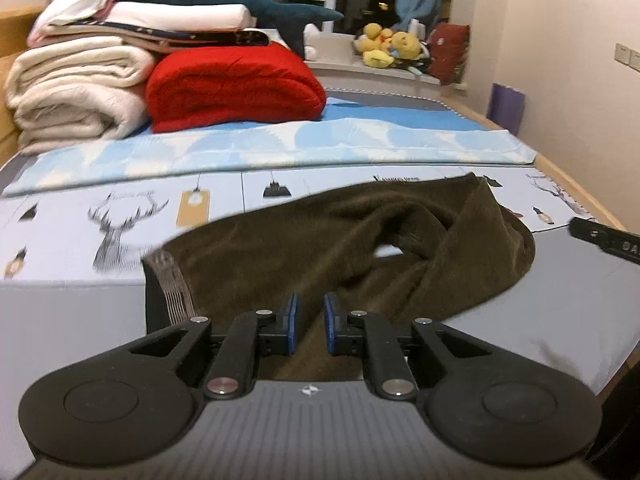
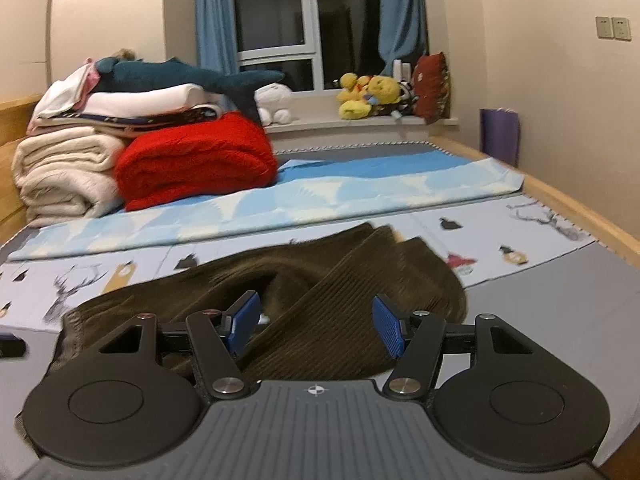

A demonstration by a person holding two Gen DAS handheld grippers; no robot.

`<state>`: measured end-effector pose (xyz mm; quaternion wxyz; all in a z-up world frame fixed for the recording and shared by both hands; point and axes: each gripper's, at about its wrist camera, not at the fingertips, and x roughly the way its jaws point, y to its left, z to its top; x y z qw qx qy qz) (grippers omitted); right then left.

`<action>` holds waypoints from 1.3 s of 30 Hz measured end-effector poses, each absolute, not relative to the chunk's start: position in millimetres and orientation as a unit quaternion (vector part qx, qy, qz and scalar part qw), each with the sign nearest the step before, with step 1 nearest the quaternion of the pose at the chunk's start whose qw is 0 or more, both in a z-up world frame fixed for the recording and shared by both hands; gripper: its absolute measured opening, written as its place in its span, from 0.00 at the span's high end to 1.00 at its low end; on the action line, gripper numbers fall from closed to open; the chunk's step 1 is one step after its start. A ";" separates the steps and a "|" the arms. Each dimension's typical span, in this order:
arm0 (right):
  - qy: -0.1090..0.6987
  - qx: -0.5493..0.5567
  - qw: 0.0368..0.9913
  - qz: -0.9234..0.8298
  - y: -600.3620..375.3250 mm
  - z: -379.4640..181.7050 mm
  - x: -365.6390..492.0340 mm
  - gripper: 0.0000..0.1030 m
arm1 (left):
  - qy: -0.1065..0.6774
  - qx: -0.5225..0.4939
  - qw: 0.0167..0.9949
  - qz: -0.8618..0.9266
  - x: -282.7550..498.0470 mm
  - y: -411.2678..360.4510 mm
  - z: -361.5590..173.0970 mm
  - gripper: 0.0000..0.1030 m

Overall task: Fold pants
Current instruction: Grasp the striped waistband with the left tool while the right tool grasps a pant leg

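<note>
Dark olive-brown corduroy pants [image 1: 352, 240] lie crumpled and twisted on the bed, waistband with a pale label at the left. They also show in the right wrist view [image 2: 320, 292]. My left gripper [image 1: 311, 322] is low over the near part of the pants, jaws a narrow gap apart with pants fabric between and below the blue pads; I cannot tell if it pinches the cloth. My right gripper [image 2: 316, 320] is wide open just above the twisted pants, holding nothing. Its tip shows at the right edge of the left wrist view [image 1: 604, 236].
A printed light sheet [image 1: 80, 216] covers the bed. A folded blue-white blanket [image 1: 280, 148] lies across it. A red blanket [image 1: 236, 84] and a cream stack [image 1: 76, 88] with a plush shark stand at the back left. Wooden bed rail [image 2: 580, 208] runs along the right.
</note>
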<state>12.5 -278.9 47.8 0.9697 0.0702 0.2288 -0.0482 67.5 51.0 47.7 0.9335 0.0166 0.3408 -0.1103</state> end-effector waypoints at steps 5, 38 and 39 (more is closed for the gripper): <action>0.232 0.057 0.968 -0.076 -306.1 45.1 56.2 0.36 | 0.363 0.018 0.929 -0.074 130.4 100.0 23.3 0.85; 0.352 0.159 0.917 -0.100 -387.7 -16.9 224.5 0.98 | 0.511 -0.078 0.855 0.044 246.6 181.7 -86.6 0.91; 0.343 0.160 0.921 -0.096 -394.5 -8.9 212.6 0.98 | 0.498 -0.090 0.862 0.040 241.9 185.1 -79.9 0.91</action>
